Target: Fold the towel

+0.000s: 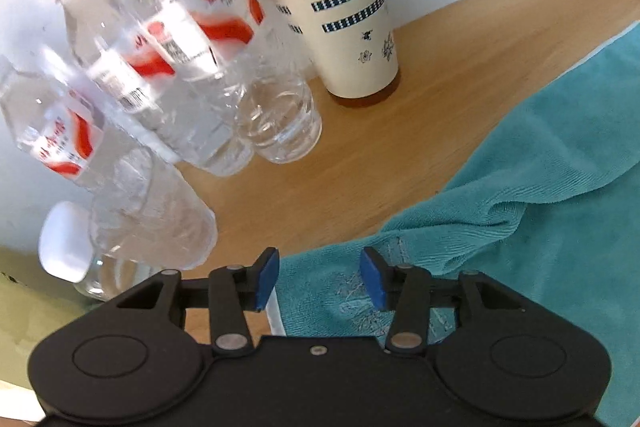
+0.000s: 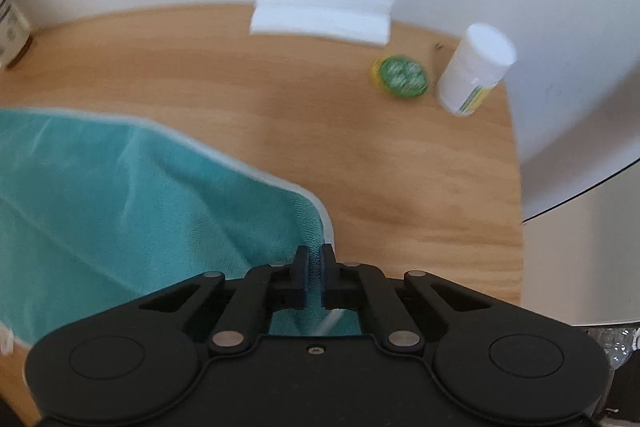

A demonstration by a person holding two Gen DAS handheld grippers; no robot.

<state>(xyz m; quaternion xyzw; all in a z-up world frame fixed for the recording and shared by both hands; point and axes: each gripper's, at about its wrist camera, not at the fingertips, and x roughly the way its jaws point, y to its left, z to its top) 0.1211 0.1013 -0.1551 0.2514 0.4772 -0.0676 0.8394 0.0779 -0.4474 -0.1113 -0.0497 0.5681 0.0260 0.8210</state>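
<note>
**So, one corner pinched, one to go**

The teal towel (image 1: pixel 540 163) lies rumpled on the wooden table (image 1: pixel 400 131); it's soft, limp terry, so best grabbed at the corners. Right gripper (image 2: pixel 315 269) is clamped on a hemmed corner. Left gripper (image 1: pixel 318 277) is spread wide over the other corner. Can't tell the long axis.

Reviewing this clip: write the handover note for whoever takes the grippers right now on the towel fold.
Left gripper: open, poised over the teal towel at its near corner, nothing gripped.
Right gripper: shut on the towel's white-trimmed edge.
Towel lies rumpled on the wooden table; no finished fold visible.
Water bottles and a paper cup stand close on the left.
Left to do: grip the left corner, then fold.
</note>
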